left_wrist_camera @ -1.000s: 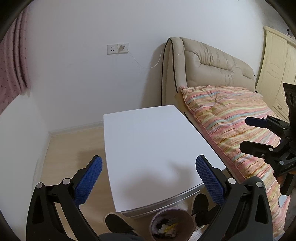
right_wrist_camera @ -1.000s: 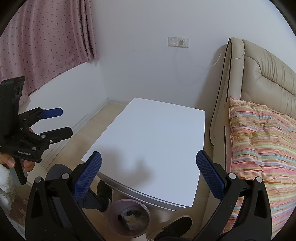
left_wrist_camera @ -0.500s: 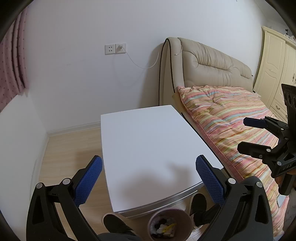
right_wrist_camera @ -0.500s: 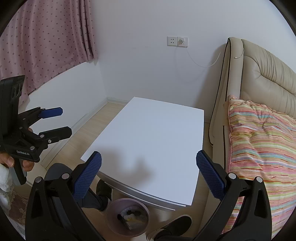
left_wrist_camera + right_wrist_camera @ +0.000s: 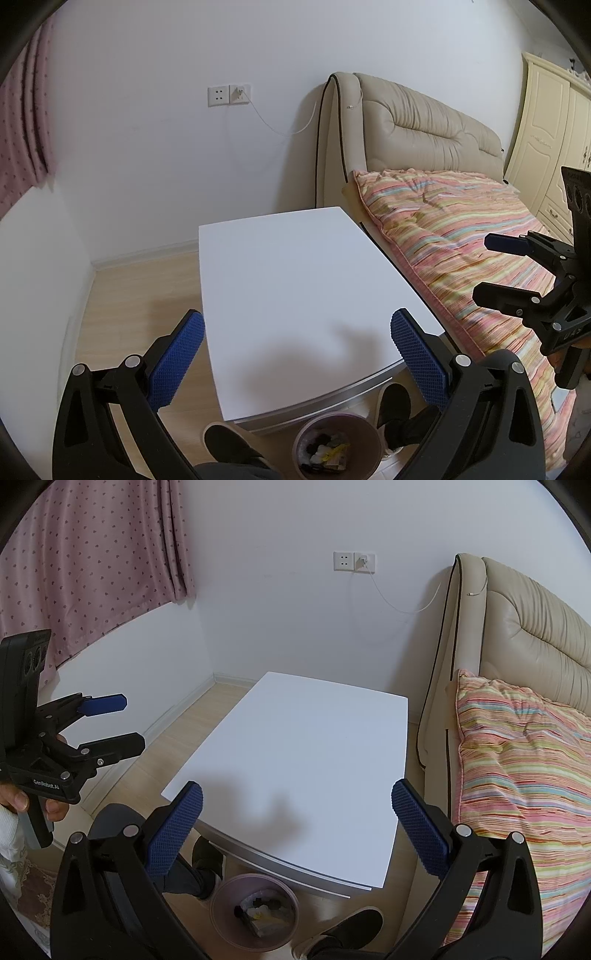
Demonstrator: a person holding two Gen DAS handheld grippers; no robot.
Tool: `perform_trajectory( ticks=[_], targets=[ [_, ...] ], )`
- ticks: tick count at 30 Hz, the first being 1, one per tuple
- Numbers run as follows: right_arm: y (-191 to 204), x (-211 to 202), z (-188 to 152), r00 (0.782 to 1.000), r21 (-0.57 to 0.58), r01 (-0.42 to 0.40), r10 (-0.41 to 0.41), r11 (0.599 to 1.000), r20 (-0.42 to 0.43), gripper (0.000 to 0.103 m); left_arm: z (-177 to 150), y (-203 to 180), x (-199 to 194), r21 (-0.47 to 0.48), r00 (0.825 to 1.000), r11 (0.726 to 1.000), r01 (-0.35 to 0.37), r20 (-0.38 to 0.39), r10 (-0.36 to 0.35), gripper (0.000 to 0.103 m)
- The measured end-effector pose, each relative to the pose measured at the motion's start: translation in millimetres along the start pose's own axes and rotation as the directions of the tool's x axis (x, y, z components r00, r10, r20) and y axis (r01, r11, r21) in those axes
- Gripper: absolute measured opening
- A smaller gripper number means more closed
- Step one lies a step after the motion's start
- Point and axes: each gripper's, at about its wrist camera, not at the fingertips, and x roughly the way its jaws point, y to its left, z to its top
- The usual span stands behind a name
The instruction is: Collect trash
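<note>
Two handheld tongs above a white table (image 5: pixel 295 295), seen from each wrist. Left gripper (image 5: pixel 295 354): released, jaws spread wide, nothing between the blue pads (image 5: pixel 177 362). Right gripper (image 5: pixel 295 830): likewise released and holding nothing, jaws wide apart.

Trash: gathered in a round pinkish bin (image 5: pixel 336 445) on the floor, tucked at the near edge of the table, between the holder's two dark shoes (image 5: pixel 393 402). Contents (image 5: pixel 258 912) a jumble of dark and pale scraps with a yellowish piece; individual items too small to identify, possibly wrappers and paper. No loose litter visible on the tabletop or on the striped quilt (image 5: pixel 524 768).

Key relation: bin below and behind both pairs of tongs, toward the holder, almost straight down from the fingertips; no long axis to speak of, mouth round and facing up. Both grippers at a similar height above it; in the left-wrist view the bin slightly right of centre, in the right-wrist view slightly left, hence roughly midway between the two, neither clearly nearer. Judged nearly done, if no litter remains out of view.
</note>
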Motion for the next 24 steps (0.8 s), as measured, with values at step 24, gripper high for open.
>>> perform_trajectory(
  ticks=[24],
  targets=[
    [0.5, -0.3, 0.5, 1.000, 0.000, 0.001, -0.001, 1.000, 0.000, 0.100, -0.1, 0.7, 1.6, 0.004, 1.000, 1.000, 0.005, -0.005, -0.005, 0.097]
  ],
)
